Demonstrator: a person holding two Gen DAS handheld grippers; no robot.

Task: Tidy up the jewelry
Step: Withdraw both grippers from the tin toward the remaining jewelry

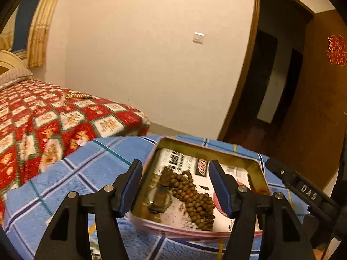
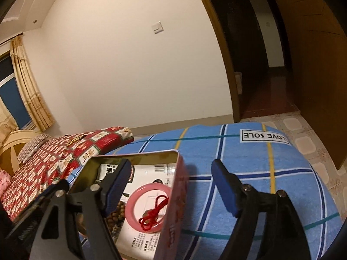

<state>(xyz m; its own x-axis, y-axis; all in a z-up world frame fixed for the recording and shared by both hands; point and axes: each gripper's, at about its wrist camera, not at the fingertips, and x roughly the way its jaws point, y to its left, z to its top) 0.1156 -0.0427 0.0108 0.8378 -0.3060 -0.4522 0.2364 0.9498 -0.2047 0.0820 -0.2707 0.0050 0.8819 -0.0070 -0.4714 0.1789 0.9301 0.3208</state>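
Observation:
An open tin (image 1: 208,149) with a pink outside sits on a blue plaid cloth (image 1: 76,173). Printed paper lines it. Inside lie a string of brown wooden beads (image 1: 195,197) and a watch (image 1: 160,195) with a brown strap. The right wrist view shows the tin's wall (image 2: 177,205), a pink bangle (image 2: 130,205) and a red knotted cord (image 2: 156,208) lying across it. My left gripper (image 1: 175,166) hangs open over the beads and watch, holding nothing. My right gripper (image 2: 171,164) is open too, straddling the tin's right wall, one finger inside and one outside.
The plaid cloth (image 2: 260,173) carries a "LOVE SOLE" label (image 2: 263,135). A bed with a red patterned cover (image 1: 43,119) stands to the left, with a small gold-coloured item (image 2: 76,139) on it. A dark doorway (image 1: 271,86) opens at the right.

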